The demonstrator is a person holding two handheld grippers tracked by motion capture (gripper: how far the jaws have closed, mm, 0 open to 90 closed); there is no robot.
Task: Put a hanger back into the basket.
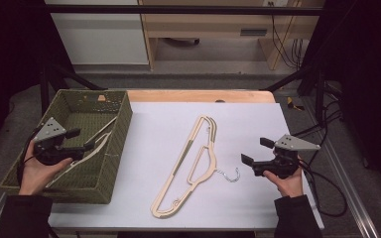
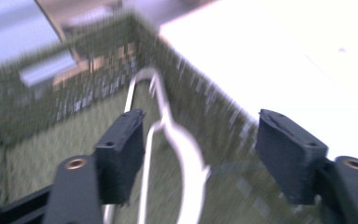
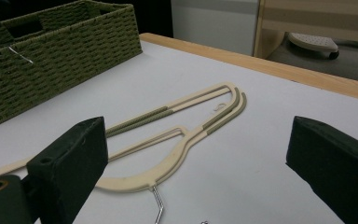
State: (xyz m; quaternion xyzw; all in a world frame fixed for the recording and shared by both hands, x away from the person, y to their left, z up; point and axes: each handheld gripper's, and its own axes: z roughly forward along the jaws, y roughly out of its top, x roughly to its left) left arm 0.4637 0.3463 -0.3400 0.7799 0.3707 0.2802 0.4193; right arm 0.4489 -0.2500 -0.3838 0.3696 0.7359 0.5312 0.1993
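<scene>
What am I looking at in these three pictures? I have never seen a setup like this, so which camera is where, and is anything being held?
A person stands at a table with a hand-held gripper in each hand. The high view looks down from above: the left gripper is over a green woven basket, the right gripper over the white table. The other two pictures come from cameras riding on each gripper, looking along its two black fingers. A cream hanger with a metal hook lies on the table. Another hanger lies in the basket, loose between the left gripper's spread fingers. The right gripper is open too, so nothing is held.
</scene>
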